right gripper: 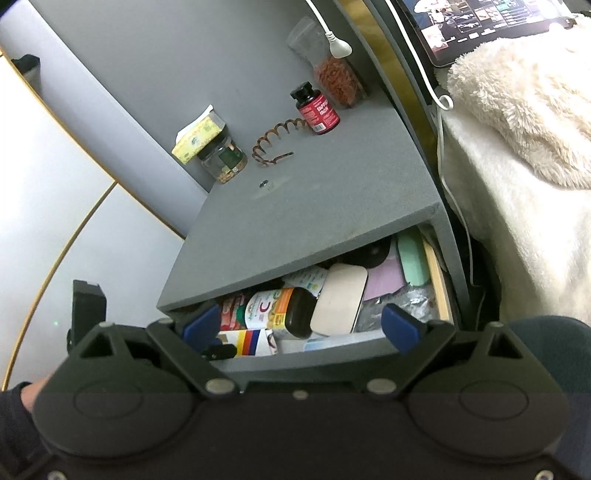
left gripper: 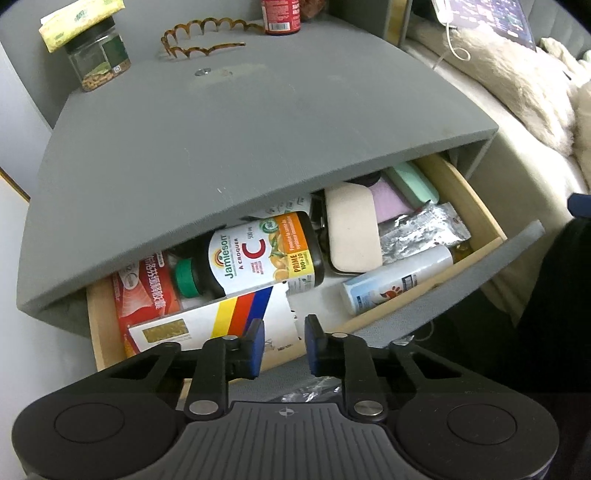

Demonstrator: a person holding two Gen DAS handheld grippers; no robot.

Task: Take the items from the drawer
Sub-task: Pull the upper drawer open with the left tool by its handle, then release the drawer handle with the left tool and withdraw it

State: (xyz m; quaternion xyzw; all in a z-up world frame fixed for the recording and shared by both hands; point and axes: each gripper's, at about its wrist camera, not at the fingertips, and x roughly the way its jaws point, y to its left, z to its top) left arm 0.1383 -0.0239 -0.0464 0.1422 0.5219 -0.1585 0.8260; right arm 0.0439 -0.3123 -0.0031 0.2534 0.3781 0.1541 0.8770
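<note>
The grey nightstand top [left gripper: 221,147] covers the back of the open drawer [left gripper: 476,206], hiding the rear of the red packet [left gripper: 147,288] and a dark object [right gripper: 373,253] behind the cream case [left gripper: 352,229]. The striped white box [left gripper: 221,325] is partly behind the left gripper [left gripper: 282,345]. The screen [right gripper: 480,22] is cut off at the top edge, its contents too small to read.
</note>
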